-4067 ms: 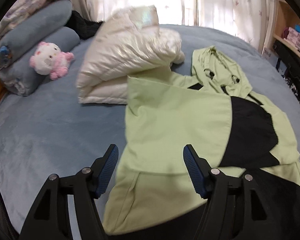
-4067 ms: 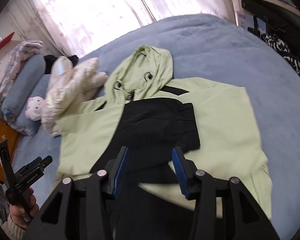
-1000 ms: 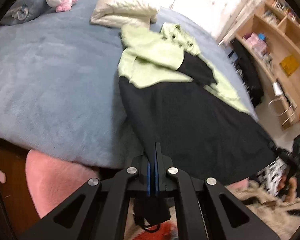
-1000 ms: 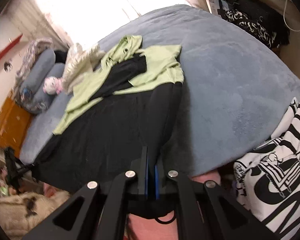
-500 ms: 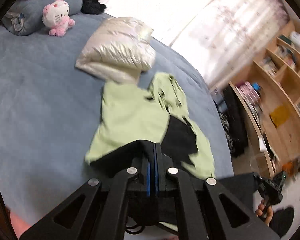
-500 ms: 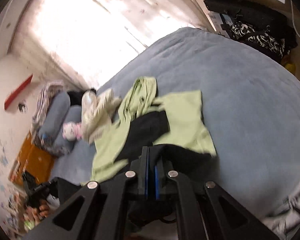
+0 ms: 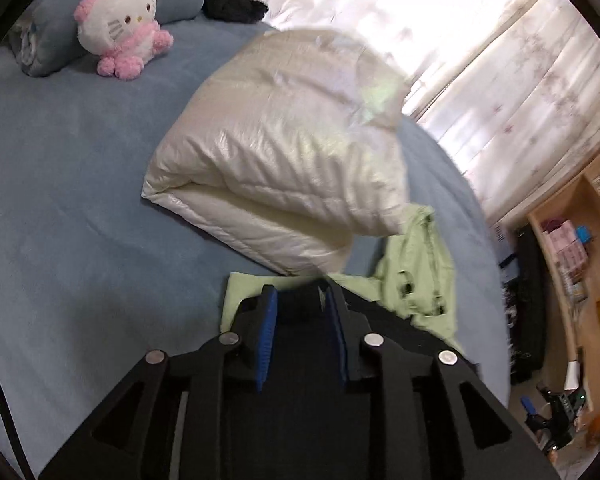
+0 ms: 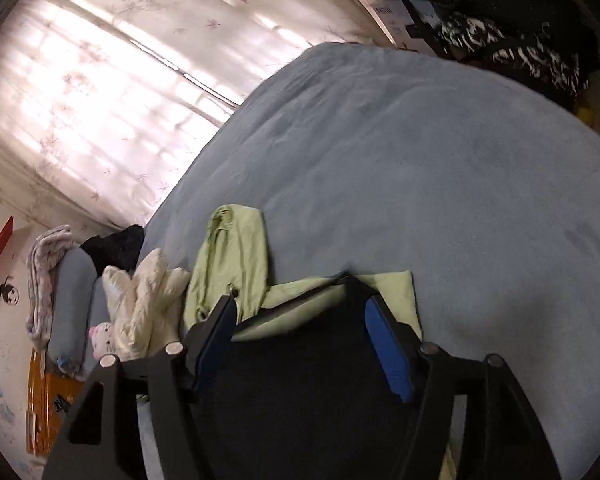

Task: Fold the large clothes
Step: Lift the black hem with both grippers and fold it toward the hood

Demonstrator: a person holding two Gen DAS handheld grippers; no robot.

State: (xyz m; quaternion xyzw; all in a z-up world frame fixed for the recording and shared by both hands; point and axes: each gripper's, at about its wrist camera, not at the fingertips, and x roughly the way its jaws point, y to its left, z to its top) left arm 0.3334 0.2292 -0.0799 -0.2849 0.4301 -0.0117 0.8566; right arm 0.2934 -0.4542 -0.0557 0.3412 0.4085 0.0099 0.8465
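left gripper (image 7: 300, 300): jaws opening, black hem lying loose between them, not pinched.
right gripper (image 8: 300, 312): jaws opening wide over the same black cloth.
green-and-black jacket (image 7: 420, 256): near on the blue bed (image 7: 80, 200); judged soft, light, limp; best taken by hem corners.
containers: none in view.

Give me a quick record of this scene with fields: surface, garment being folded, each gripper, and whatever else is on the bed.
surface: blue bed
garment: green and black hoodie, black part folded over the green
left gripper: opening, black fabric between the fingers
right gripper: opening, black fabric between the fingers
other items: cream puffer jacket, pink plush toy
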